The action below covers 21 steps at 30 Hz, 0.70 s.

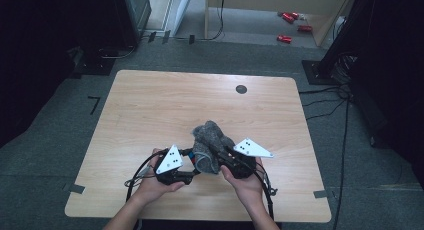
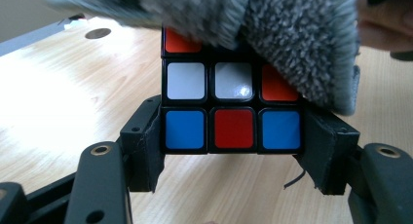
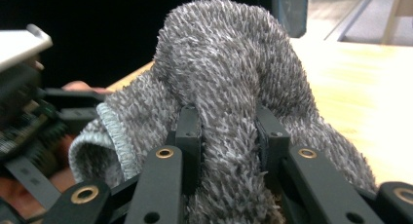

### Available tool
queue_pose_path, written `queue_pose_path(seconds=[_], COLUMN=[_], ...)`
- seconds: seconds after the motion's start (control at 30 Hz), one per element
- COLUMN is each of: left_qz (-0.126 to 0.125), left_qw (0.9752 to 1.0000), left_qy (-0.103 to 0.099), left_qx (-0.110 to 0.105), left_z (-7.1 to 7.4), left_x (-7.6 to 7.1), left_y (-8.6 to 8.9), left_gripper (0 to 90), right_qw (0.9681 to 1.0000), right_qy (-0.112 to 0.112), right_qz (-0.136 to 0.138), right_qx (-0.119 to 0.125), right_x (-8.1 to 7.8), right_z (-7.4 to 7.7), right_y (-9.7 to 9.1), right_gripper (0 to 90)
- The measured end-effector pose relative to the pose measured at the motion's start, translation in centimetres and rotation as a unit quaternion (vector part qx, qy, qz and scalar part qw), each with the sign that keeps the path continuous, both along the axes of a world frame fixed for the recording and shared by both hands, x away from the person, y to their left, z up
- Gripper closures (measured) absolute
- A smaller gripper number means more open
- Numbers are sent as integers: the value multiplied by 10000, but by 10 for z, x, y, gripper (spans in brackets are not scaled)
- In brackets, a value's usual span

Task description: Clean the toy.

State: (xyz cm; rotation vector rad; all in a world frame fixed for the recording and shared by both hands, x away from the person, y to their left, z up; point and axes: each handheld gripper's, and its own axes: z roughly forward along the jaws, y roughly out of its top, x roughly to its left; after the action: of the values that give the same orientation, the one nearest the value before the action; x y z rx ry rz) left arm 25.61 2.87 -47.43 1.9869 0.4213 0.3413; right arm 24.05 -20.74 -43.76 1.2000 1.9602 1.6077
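So over the near edge of the wooden table (image 1: 150,105), the left gripper (image 1: 186,174) has its 2 jaws clamped on the sides of a puzzle cube (image 2: 233,112), bottom row blue, red, blue. A fuzzy grey cloth (image 1: 210,140) is draped over the cube's top and right side. Further right, the right gripper (image 1: 220,155) pinches a bunched fold of that cloth.

A pale wooden table (image 1: 150,115) with rounded corners stands on grey carpet, a round dark grommet (image 1: 241,89) near its far edge. Several small red objects (image 1: 290,25) lie on the floor beyond it, and black cables (image 1: 325,102) trail at the right.
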Motion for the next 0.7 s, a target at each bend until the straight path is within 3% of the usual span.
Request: queue_pose_path(seconds=[0.13,0.3,0.57,0.7], left_qz=[-46,58,-6,-18], left_qw=[10000,10000,10000,10000], left_qy=[-37,-12,-9,-27], left_qx=[7,-20,25,6], left_z=[1,1,-1,1], left_x=[-2,2,-1,-1], left_y=[-2,4,-1,-1], left_gripper=[358,358,358,358], right_qw=[10000,9997,10000,9999], right_qy=[-49,139,-56,53], right_qz=[-58,-209,-23,-91], right_qx=[-48,-69,-25,70], right_x=[1,7,0,3], right_z=[-1,-13,-1,-5], right_y=[0,-8,2,-2], right_gripper=[697,698,697,697])
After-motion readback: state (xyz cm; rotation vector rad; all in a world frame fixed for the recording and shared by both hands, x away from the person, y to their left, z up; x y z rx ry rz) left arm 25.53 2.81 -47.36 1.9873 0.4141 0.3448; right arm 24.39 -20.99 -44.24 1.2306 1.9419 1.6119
